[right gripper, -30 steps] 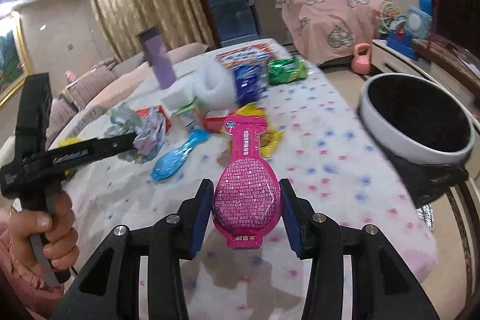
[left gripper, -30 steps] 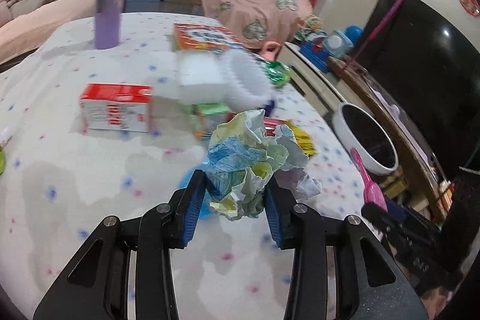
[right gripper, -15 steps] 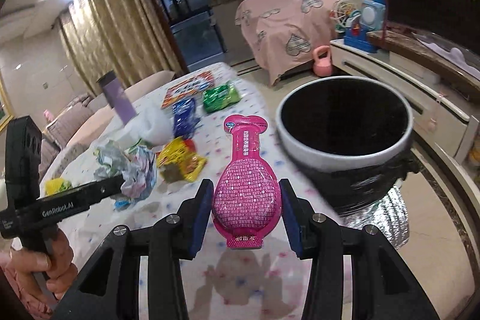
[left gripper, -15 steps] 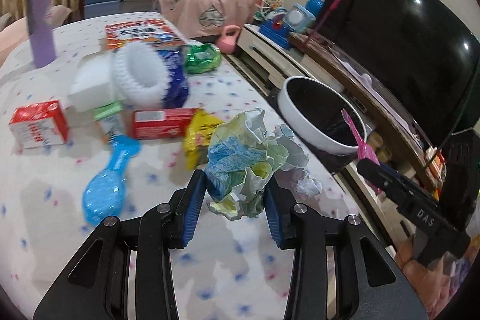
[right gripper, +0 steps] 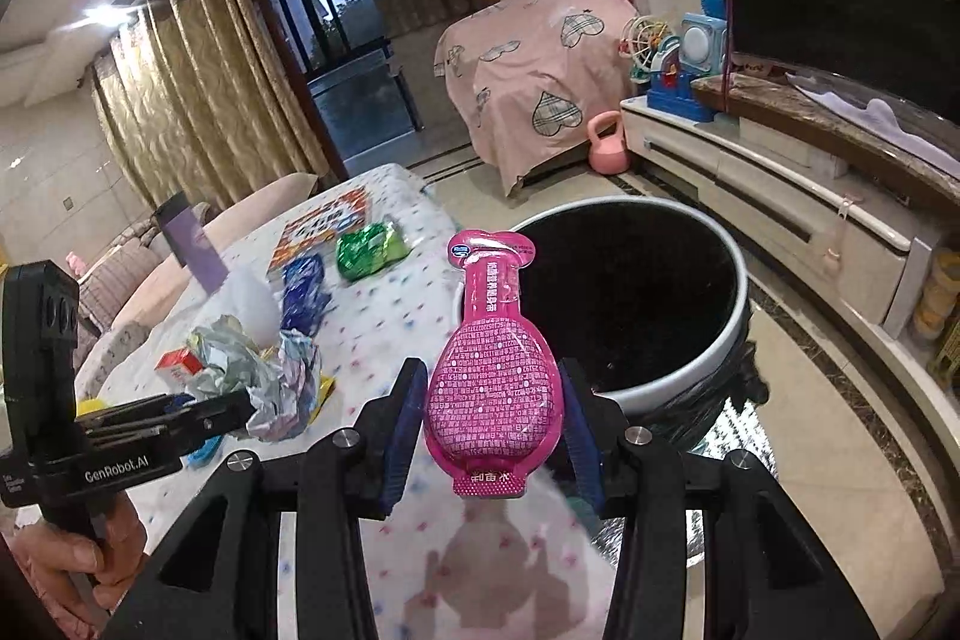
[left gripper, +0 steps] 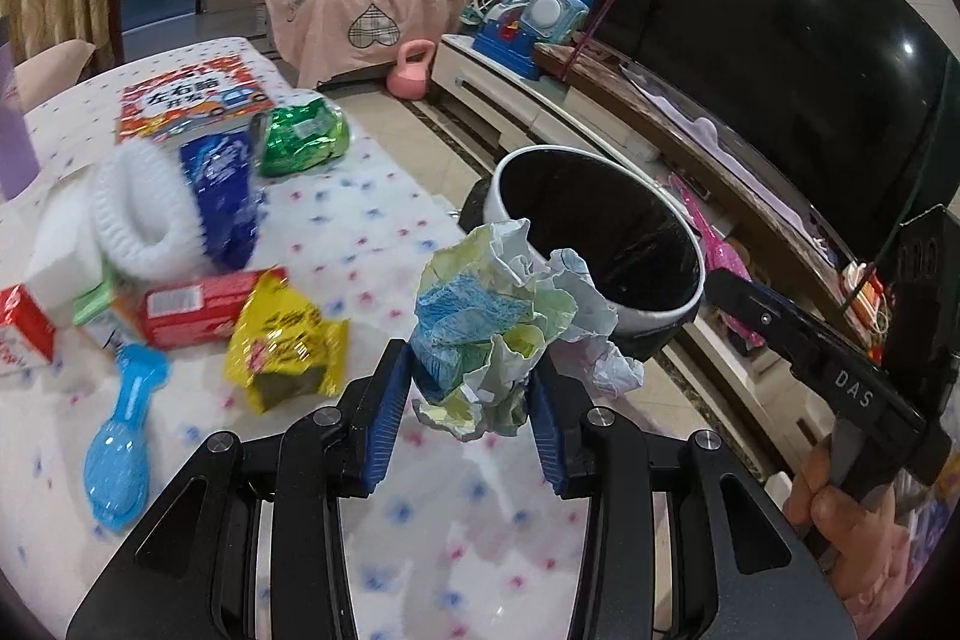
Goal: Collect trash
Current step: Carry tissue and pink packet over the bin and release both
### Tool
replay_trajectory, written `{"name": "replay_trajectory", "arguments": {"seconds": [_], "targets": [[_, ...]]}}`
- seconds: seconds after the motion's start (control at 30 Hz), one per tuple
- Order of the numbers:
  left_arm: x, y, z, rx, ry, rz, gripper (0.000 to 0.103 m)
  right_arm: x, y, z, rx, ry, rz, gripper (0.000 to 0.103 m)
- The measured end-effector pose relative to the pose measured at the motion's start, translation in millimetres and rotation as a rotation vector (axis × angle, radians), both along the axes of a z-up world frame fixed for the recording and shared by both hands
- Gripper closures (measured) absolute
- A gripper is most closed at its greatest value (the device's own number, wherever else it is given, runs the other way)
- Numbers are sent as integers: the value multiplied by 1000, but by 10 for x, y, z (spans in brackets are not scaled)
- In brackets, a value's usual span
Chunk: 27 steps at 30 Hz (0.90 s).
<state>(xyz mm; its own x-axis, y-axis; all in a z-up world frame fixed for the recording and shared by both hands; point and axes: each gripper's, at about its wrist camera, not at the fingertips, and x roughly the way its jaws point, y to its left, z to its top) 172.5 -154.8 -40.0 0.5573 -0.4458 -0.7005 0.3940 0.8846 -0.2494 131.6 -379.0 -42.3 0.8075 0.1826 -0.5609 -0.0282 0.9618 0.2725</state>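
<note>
The dotted surface (left gripper: 372, 220) meets the black bin (right gripper: 630, 304) (white-rimmed). The left hand-held gripper (left gripper: 471, 403) clamps crumpled paper (left gripper: 498, 334); the right hand-held gripper (right gripper: 492, 421) pinches a pink packet (right gripper: 492, 376) before the bin.

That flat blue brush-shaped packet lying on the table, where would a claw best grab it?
Probably the narrow handle end of the blue packet, coming from above with the claw across it. It lies flat, and the neck is slimmer than the wide oval head, with bare tablecloth on both sides.
</note>
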Motion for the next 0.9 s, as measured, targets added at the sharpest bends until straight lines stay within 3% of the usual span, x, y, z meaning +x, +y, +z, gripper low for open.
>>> {"name": "replay_trajectory", "arguments": {"seconds": [0.53,0.9], "targets": [[516,-715,41,34,-3,-77,66,421,-515,11,-14,23,-42,58],[840,-1076,-65,66,40,-112,64,696,-721,-92,-18,76,-43,58]]}}
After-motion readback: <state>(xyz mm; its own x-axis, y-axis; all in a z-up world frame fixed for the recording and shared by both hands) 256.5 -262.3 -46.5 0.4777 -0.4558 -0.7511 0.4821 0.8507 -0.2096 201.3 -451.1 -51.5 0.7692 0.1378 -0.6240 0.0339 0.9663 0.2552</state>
